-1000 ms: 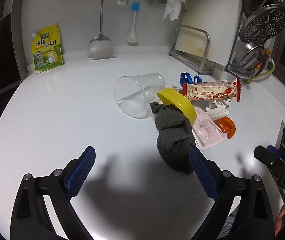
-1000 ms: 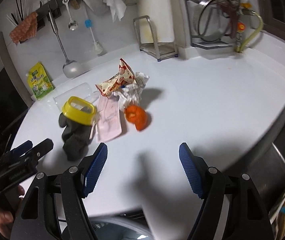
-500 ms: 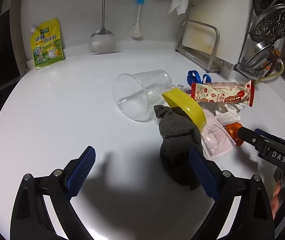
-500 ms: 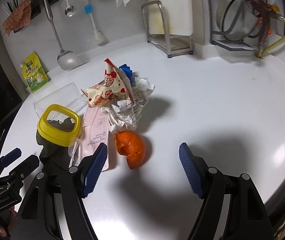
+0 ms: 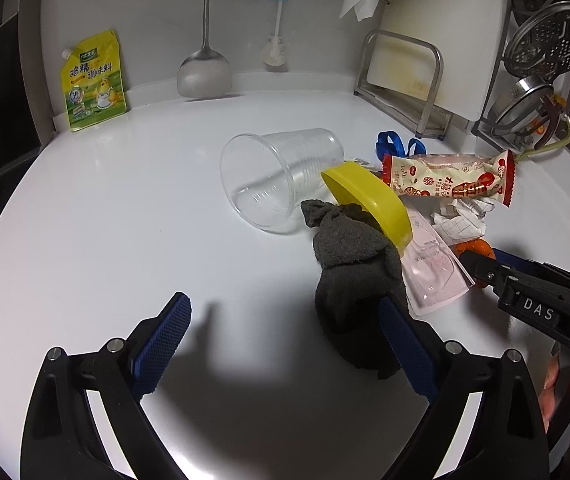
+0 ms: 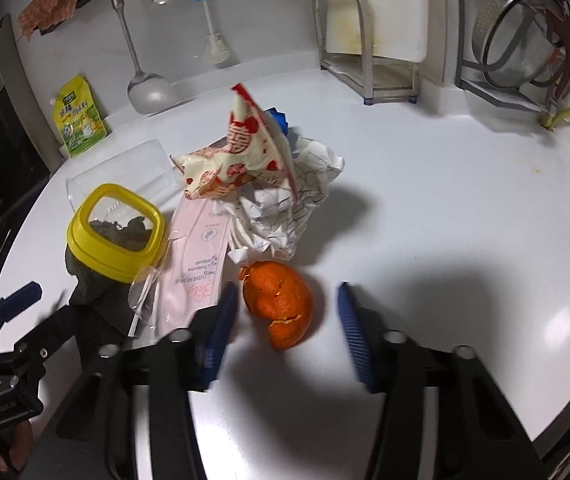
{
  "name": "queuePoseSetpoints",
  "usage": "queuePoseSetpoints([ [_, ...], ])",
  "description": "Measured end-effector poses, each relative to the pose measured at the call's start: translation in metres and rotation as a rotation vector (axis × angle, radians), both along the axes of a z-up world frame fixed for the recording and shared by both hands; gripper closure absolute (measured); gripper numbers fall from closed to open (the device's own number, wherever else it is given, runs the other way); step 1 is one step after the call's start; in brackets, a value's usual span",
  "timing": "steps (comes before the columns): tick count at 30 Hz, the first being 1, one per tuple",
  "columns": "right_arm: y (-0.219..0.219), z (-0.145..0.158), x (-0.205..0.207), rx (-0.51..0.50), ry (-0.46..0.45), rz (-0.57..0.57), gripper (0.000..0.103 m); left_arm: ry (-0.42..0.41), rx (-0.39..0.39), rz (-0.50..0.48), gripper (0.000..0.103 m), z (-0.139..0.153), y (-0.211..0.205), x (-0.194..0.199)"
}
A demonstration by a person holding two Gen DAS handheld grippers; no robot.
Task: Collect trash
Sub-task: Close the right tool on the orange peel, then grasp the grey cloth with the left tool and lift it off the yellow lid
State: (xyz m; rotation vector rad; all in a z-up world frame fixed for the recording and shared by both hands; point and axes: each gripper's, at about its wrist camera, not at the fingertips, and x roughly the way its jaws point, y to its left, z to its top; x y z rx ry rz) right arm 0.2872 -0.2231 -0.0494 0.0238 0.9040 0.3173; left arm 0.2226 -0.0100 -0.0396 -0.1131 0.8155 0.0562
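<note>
Right hand-held gripper closing, orange peel between pads

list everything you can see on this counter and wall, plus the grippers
orange peel: 1, orange, between the right gripper's pads, no contact visible
crumpled paper: 1, white, behind the peel
snack wrapper: 1, cream and red, on the paper
pink packet: 1, flat, left of the peel
yellow lid: 1, leaning on the cloth
dark cloth: 1, grey, by the left gripper's right pad
plastic cup: 1, clear, on its side
seasoning pouch: 1, yellow-green, against the wall
spatula: 1, steel, hanging
cutting board: 1, white, in a rack
left gripper: open
right gripper: jaws just closing round the peel
</note>
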Motion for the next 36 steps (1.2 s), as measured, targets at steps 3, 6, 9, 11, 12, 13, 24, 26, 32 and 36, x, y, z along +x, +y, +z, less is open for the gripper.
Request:
queuePoseSetpoints([
  [3,0.001,0.003,-0.005,0.009,-0.011,0.012,0.078,0.005,-0.001,0.004,0.010,0.000,0.000,0.000],
  [6,-0.005,0.005,-0.011,0.032,-0.033,-0.003,0.081,0.010,-0.007,0.013,0.009,-0.001,0.002,0.001],
  [9,-0.021,0.004,-0.019,0.097,-0.021,-0.044,0.081,0.008,-0.005,0.025,0.008,-0.001,0.002,0.002],
  [11,-0.028,0.004,-0.021,0.117,-0.016,-0.063,0.081,0.010,-0.006,0.028,0.008,-0.001,0.001,0.003],
  [12,-0.030,0.005,-0.021,0.121,-0.018,-0.066,0.081,0.012,-0.007,0.031,0.008,-0.001,0.001,0.005],
  [13,-0.032,0.006,-0.020,0.128,-0.017,-0.070,0.081,0.016,-0.006,0.032,0.008,-0.002,-0.001,0.006],
  [24,-0.039,0.007,-0.019,0.187,0.000,-0.075,0.081,0.052,0.007,0.005,0.008,-0.005,-0.021,0.023],
  [26,-0.039,0.007,-0.019,0.191,0.002,-0.075,0.081,0.059,0.009,0.003,0.008,-0.006,-0.024,0.027],
  [32,-0.040,0.007,-0.019,0.196,0.002,-0.078,0.081,0.076,-0.053,-0.049,0.049,-0.010,-0.029,0.034],
  [36,-0.042,0.008,-0.019,0.201,0.001,-0.084,0.081,0.060,-0.090,-0.077,0.075,-0.009,-0.028,0.032],
])
